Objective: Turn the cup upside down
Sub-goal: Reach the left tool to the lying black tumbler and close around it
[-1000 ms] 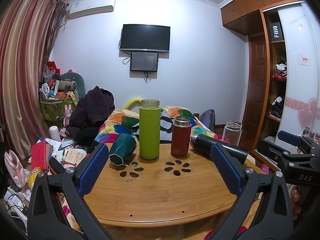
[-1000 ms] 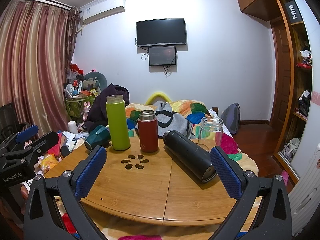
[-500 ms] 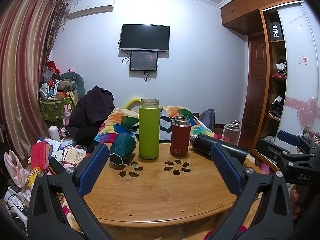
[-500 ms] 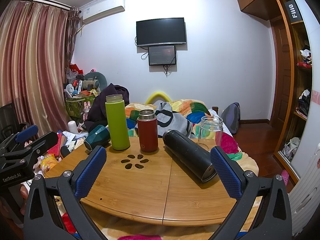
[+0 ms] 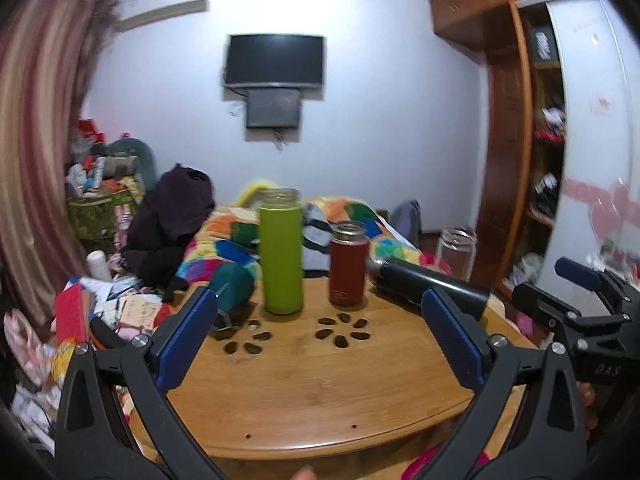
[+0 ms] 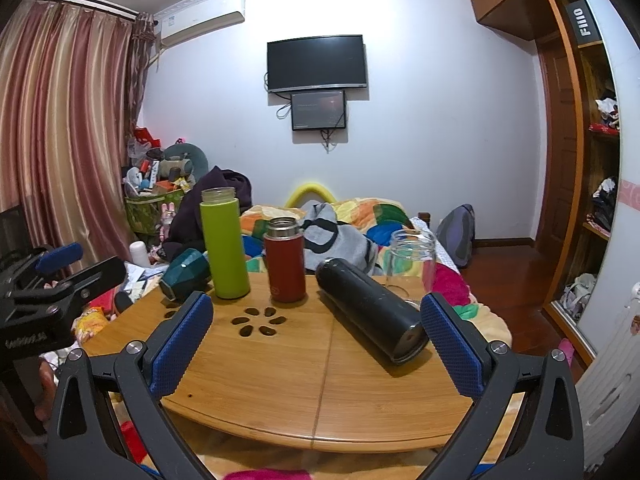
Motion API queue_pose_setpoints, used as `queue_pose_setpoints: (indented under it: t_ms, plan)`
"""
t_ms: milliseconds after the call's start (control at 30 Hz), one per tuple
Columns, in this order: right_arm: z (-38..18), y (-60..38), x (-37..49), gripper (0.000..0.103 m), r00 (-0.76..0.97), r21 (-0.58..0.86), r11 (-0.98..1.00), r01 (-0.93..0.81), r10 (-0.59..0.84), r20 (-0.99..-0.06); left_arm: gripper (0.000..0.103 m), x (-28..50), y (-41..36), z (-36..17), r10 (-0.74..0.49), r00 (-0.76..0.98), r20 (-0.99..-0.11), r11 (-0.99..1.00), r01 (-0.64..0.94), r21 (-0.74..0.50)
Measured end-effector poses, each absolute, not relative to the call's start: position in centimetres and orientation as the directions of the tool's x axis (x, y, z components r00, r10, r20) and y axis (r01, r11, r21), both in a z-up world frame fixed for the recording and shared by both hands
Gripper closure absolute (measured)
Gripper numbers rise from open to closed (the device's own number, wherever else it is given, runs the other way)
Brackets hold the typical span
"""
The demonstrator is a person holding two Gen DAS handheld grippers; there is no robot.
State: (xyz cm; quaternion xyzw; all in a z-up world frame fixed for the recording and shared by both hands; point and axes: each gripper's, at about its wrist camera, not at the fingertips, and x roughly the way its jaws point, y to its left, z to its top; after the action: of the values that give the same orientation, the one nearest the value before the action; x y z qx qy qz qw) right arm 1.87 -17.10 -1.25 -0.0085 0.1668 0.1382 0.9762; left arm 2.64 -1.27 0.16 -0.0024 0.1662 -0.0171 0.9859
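Observation:
On the round wooden table (image 5: 320, 392) (image 6: 280, 376) a green bottle (image 5: 281, 254) (image 6: 224, 244) and a red bottle (image 5: 348, 264) (image 6: 285, 260) stand upright with open mouths. A black flask (image 5: 428, 286) (image 6: 370, 308) and a teal faceted cup (image 5: 230, 286) (image 6: 186, 268) lie on their sides. A clear glass jar (image 5: 456, 250) (image 6: 412, 260) stands at the far right. My left gripper (image 5: 320, 340) and right gripper (image 6: 316, 344) are open and empty, near the table's front edge.
A bed with a colourful quilt (image 6: 360, 224) lies behind the table. Clutter, papers and boxes (image 5: 92, 304) sit on the left. A wardrobe (image 6: 592, 160) stands on the right. Each gripper shows at the edge of the other's view.
The left wrist view has shifted and blurred: the left gripper is moving, with the table objects now slightly lower and further right. The right gripper has barely moved.

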Motion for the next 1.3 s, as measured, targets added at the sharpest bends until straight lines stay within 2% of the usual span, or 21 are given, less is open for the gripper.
queue_pose_setpoints:
  t_ms: [67, 233, 433, 567, 700, 1000, 1300]
  plan:
    - [-1.3, -18.0, 1.9, 0.000, 0.911, 0.032, 0.966, -0.257, 0.254, -0.324, 0.000, 4.5, -2.5, 0.5, -0.078, 0.925, -0.371, 0.996, 0.086, 0.007]
    - [-2.1, -21.1, 2.5, 0.000, 0.917, 0.057, 0.976, -0.209, 0.215, -0.336, 0.000, 10.5, -6.3, 0.6, -0.196, 0.842, -0.502, 0.978, 0.204, -0.040]
    - [-3.5, -24.4, 3.3, 0.000, 0.918, 0.030, 0.987, -0.159, 0.159, -0.362, 0.000, 17.4, -12.1, -0.9, -0.198, 0.739, -0.644, 0.967, 0.254, -0.007]
    - [-4.5, -25.9, 4.0, 0.000, 0.909, 0.041, 0.989, -0.143, 0.148, -0.391, 0.000, 22.2, -14.8, -3.0, -0.188, 0.623, -0.759, 0.968, 0.250, -0.035]
    - [-5.3, -26.8, 4.8, 0.000, 0.897, 0.065, 0.988, -0.141, 0.156, -0.414, 0.000, 26.0, -16.5, -5.1, -0.179, 0.526, -0.831, 0.971, 0.229, -0.064]
    - [-5.6, -26.3, 5.2, 0.000, 0.893, 0.066, 0.984, -0.166, 0.179, -0.412, 0.002, 30.3, -16.9, -8.0, -0.268, 0.366, -0.891, 0.962, 0.147, -0.229]
    - [-5.6, -26.4, 5.1, 0.000, 0.894, 0.074, 0.983, -0.169, 0.185, -0.408, 0.005, 31.1, -17.2, -8.9, -0.289, 0.320, -0.902, 0.957, 0.071, -0.281]
